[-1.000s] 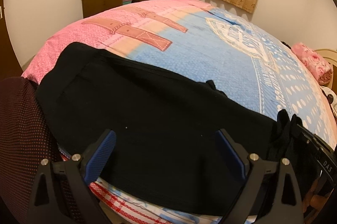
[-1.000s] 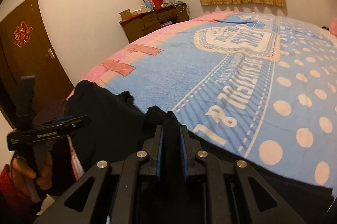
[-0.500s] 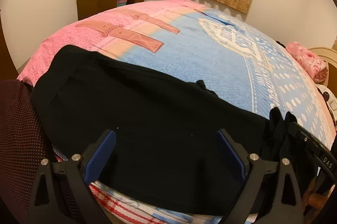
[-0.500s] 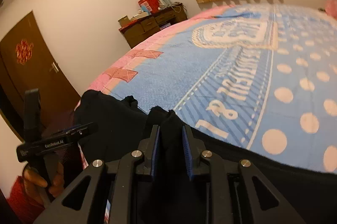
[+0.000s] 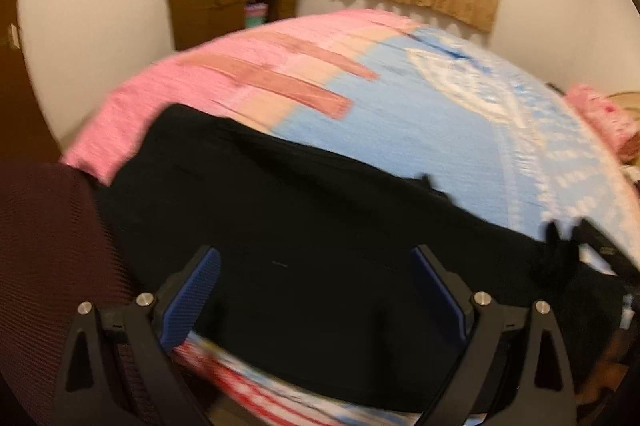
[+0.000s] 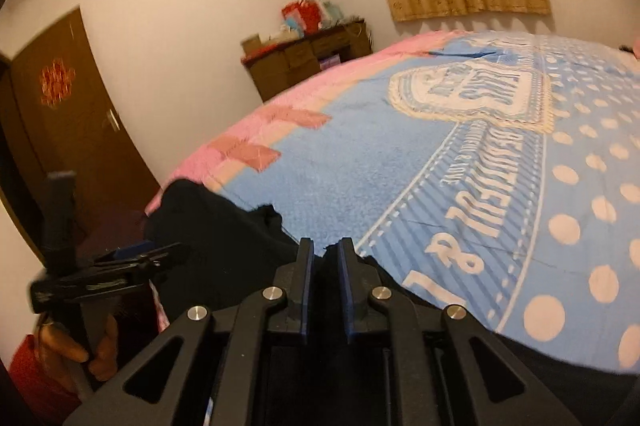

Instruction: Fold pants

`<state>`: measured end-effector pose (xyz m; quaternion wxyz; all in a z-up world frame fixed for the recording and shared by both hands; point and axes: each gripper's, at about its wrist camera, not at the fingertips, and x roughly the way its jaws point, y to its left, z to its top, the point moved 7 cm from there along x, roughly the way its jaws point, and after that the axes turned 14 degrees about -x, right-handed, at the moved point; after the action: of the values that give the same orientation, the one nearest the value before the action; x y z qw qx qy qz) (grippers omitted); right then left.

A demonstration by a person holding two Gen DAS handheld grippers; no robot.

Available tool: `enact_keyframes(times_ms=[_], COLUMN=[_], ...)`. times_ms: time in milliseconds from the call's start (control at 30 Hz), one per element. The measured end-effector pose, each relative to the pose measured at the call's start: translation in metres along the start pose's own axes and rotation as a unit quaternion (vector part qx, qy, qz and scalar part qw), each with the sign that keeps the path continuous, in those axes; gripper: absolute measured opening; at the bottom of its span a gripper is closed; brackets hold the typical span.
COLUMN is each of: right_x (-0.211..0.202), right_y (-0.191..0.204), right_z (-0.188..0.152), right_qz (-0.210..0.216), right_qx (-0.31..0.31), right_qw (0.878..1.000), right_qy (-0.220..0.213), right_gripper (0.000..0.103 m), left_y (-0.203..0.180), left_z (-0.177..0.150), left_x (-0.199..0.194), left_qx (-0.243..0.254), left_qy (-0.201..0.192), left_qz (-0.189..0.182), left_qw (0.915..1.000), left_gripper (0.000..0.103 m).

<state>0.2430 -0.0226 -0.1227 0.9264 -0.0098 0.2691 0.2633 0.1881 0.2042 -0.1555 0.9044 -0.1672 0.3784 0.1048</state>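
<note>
Black fabric pants [image 5: 304, 234] lie spread as a long, flat band along the near edge of a bed covered by a pink and blue printed blanket [image 5: 400, 129], one end hanging toward the pink corner. No crosswise fold is visible yet, so the task appears to be at an early stage; whether the legs are already laid one on the other cannot be told against the dark cloth. The right gripper [image 6: 325, 266] has just been closing and now pinches a raised tuft of the pants between its blue pads, near the garment's right end. The left gripper [image 5: 316, 290] hovers above the cloth with its jaws spread wide, holding nothing. Remaining, by judgement: seizing the other end, carrying one end over the other, and smoothing the stack.
</note>
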Motion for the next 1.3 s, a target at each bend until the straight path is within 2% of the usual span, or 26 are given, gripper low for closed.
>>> enact_keyframes(times_ms=[167,267,333,400,500,567,700,767,833,867,900,933,1000,1067,1167,1233,1300], right_x=[-0.026,-0.031,-0.028,-0.024,-0.024,-0.028,-0.04,-0.046,-0.049,-0.05,-0.051,-0.052,-0.054,-0.057,-0.066,-0.078,-0.091], right_y=[0.001,-0.003,-0.006,-0.009,-0.011,-0.011,-0.014,-0.018,-0.022,-0.025,-0.026,-0.029,-0.033,-0.036,-0.042,-0.046,-0.054], right_z=[-0.002,-0.015,-0.025,-0.034,-0.041,-0.042,-0.04,-0.04,-0.042,-0.042,-0.043,-0.045,-0.047,-0.048,-0.049,-0.049,-0.051], right_qz=[-0.03,-0.034,-0.032,-0.026,-0.023,-0.023,-0.03,-0.036,-0.04,-0.043,-0.044,-0.048,-0.048,-0.051,-0.06,-0.069,-0.081], right_qx=[-0.019,-0.006,0.006,0.021,0.033,0.035,0.036,0.04,0.05,0.055,0.06,0.066,0.08,0.089,0.098,0.104,0.11], right_qw=[0.999,0.999,0.999,0.999,0.999,0.999,0.999,0.998,0.998,0.997,0.997,0.997,0.996,0.995,0.993,0.992,0.991], right_qy=[-0.02,-0.01,0.002,0.013,0.019,0.019,0.016,0.015,0.015,0.015,0.016,0.016,0.016,0.014,0.009,-0.001,-0.01], right_gripper=[0.013,0.014,0.014,0.014,0.014,0.014,0.014,0.014,0.014,0.014,0.014,0.014,0.014,0.014,0.014,0.014,0.014], left_y=[0.054,0.086,0.099,0.099,0.088,0.086,0.089,0.091,0.091,0.09,0.088,0.088,0.091,0.093,0.09,0.082,0.061], left_z=[0.035,0.064,0.081,0.099,0.111,0.111,0.096,0.097,0.094,0.093,0.092,0.092,0.091,0.089,0.089,0.09,0.092], left_x=[-0.003,0.001,0.014,0.034,0.059,0.084,0.118,0.117,0.117,0.115,0.112,0.108,0.1,0.095,0.084,0.068,0.042], left_qx=[-0.056,-0.083,-0.097,-0.077,-0.025,-0.012,-0.041,-0.061,-0.06,-0.056,-0.049,-0.046,-0.056,-0.077,-0.097,-0.122,-0.124], left_qy=[-0.034,-0.048,-0.036,-0.018,-0.005,0.026,0.098,0.096,0.099,0.097,0.095,0.093,0.088,0.094,0.091,0.084,0.067], left_qz=[0.039,0.051,0.036,0.018,0.026,0.037,0.036,0.026,0.024,0.024,0.02,0.013,0.001,-0.017,-0.01,-0.022,-0.042], left_qw=[0.9971,0.9941,0.9939,0.9967,0.9993,0.9989,0.9937,0.9932,0.9929,0.9935,0.9941,0.9945,0.9945,0.9925,0.9911,0.9888,0.9891], left_gripper=[0.097,0.099,0.099,0.099,0.099,0.099,0.1,0.1,0.097,0.091,0.078,0.071,0.041,0.031,0.027,0.027,0.027])
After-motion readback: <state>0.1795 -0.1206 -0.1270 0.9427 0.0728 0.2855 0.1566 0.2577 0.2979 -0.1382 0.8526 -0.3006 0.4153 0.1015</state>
